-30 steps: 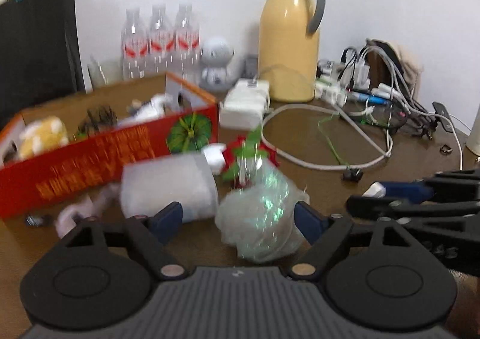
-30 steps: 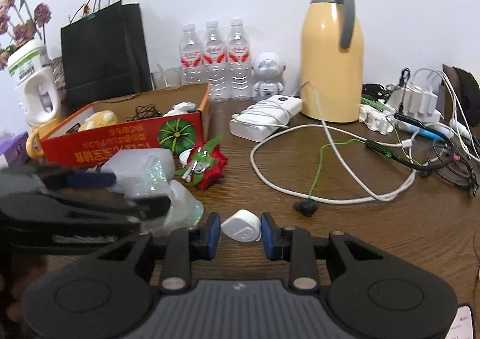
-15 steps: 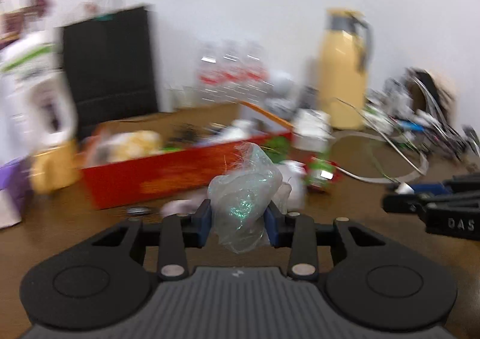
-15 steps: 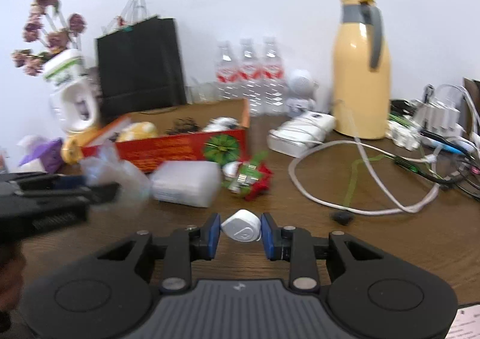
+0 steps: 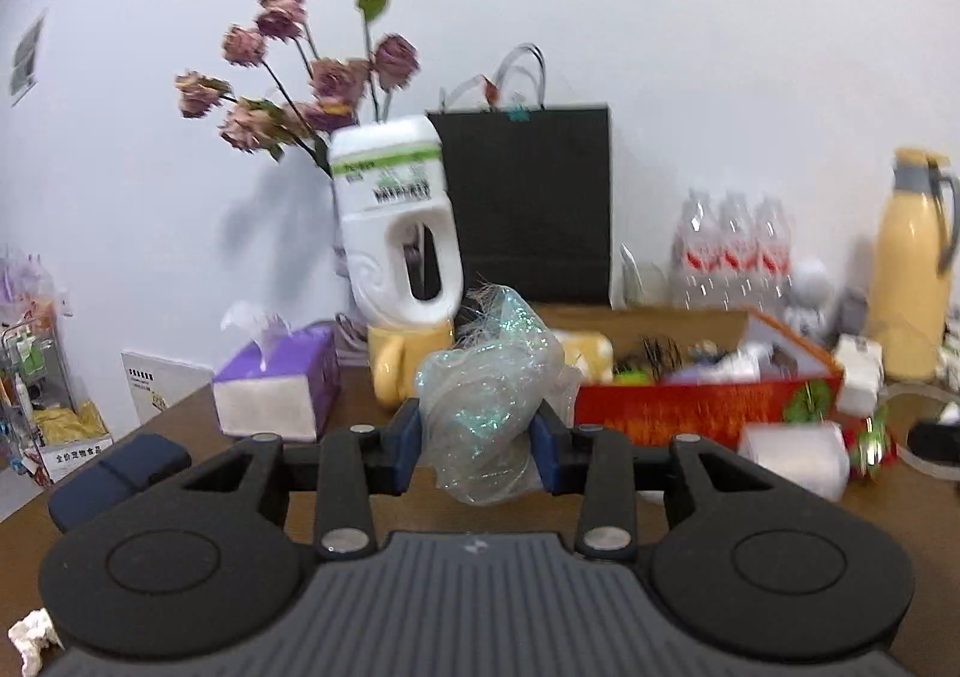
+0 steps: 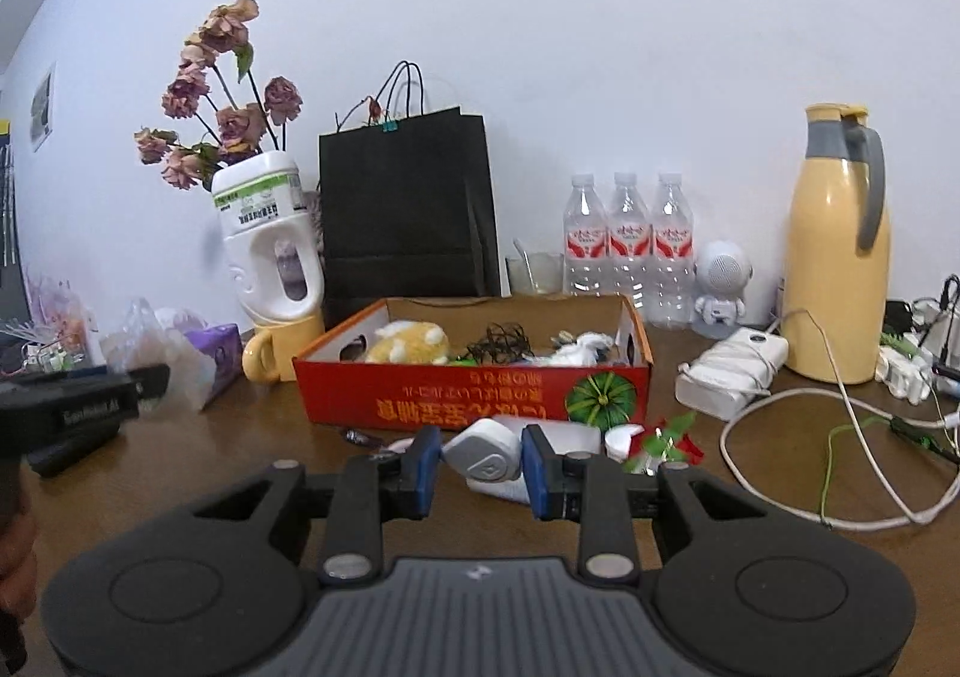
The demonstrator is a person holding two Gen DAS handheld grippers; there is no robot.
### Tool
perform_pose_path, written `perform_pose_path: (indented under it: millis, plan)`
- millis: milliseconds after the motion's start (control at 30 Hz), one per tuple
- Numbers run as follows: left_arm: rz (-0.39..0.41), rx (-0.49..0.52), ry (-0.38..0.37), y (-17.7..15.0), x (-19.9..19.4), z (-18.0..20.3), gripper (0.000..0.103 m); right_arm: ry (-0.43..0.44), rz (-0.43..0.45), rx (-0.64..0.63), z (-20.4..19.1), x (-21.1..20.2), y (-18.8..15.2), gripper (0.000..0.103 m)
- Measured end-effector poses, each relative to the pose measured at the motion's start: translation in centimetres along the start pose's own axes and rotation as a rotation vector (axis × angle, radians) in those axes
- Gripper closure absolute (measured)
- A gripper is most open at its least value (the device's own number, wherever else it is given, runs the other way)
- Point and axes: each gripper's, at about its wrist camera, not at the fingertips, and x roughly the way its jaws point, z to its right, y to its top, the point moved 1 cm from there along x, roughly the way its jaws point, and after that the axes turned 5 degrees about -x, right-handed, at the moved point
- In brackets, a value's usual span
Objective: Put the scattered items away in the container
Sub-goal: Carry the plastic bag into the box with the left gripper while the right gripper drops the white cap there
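Observation:
My left gripper [image 5: 477,437] is shut on a crumpled iridescent plastic wrap [image 5: 489,401] and holds it above the table, left of the red cardboard box [image 5: 708,416]. From the right wrist view the same gripper [image 6: 153,377] shows side-on at the far left, still holding the wrap [image 6: 141,332]. My right gripper [image 6: 482,464] is shut on a small white case [image 6: 489,452], just in front of the box's front wall [image 6: 468,401]. Inside the box lie a yellow plush, a black tangle and white bits. A white soft pack [image 5: 792,461] and a red-green ornament [image 6: 660,440] lie before the box.
Behind the box stand a white jug of dried flowers [image 6: 267,251] on a yellow mug, a black paper bag [image 6: 408,209], water bottles [image 6: 627,245] and a yellow thermos [image 6: 837,251]. A purple tissue box [image 5: 276,389] sits at the left. White cables [image 6: 840,467] sprawl at the right.
The left gripper closed on the plastic wrap, lifted it and swung left, away from the cables. The right gripper rose and shifted left with the white case still in it.

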Motion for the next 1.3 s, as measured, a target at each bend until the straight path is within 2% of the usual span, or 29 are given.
perform_pose_path:
  millis: [100,233,367,433,500,567,700,833,867,933,1000,1067,1100,1167,1233,1300]
  plan:
    - [0.029,-0.007,-0.018,1.3,1.0,0.0,0.064,0.006,-0.002,0.008,0.2,1.3,1.4,0.075]
    - [0.078,-0.066,-0.059,3.1,4.1,-0.1,0.063,0.017,0.019,0.000,0.8,4.1,4.4,0.075]
    - [0.023,-0.101,-0.108,5.9,9.5,0.4,0.063,0.048,-0.008,-0.019,1.5,9.0,8.7,0.075]
    - [-0.067,-0.116,-0.113,7.5,13.1,0.9,0.063,0.061,-0.035,-0.028,1.9,11.7,10.5,0.075]
    - [-0.168,-0.129,-0.126,8.5,16.5,1.3,0.062,0.076,-0.114,-0.015,2.5,15.1,12.1,0.075]
    - [-0.246,-0.131,-0.103,8.8,19.8,1.7,0.062,0.090,-0.195,0.004,3.3,18.2,13.0,0.075]
    - [-0.458,-0.065,-0.103,7.7,25.6,2.8,0.062,0.133,-0.411,0.076,4.9,24.9,13.6,0.075]
    - [-0.611,-0.058,-0.122,5.8,28.9,3.2,0.060,0.143,-0.605,0.090,5.5,30.2,12.0,0.075]
    - [-0.604,-0.022,-0.137,5.7,29.1,3.6,0.056,0.150,-0.662,0.113,5.7,31.5,11.3,0.075]
    - [-0.633,0.078,-0.136,5.6,29.5,4.7,0.055,0.155,-0.750,0.148,6.1,33.7,10.0,0.075]
    - [-0.688,0.134,-0.163,5.4,29.7,5.5,0.039,0.126,-0.822,0.155,6.1,35.3,8.7,0.075]
    - [-0.715,0.159,-0.183,5.7,30.0,6.0,0.029,0.103,-0.866,0.140,5.8,36.1,7.9,0.073]
    - [-0.736,0.160,-0.188,5.7,30.2,6.2,0.027,0.097,-0.867,0.130,5.5,36.0,7.9,0.072]
    - [-0.749,0.161,-0.187,5.9,30.3,6.3,0.027,0.099,-0.865,0.127,5.3,35.7,8.4,0.063]
    - [-0.750,0.164,-0.183,6.4,30.5,6.2,0.026,0.096,-0.860,0.117,5.2,35.2,9.0,0.049]
    - [-0.764,0.153,-0.177,6.9,30.7,6.2,0.025,0.070,-0.856,0.095,5.3,34.5,9.9,0.047]
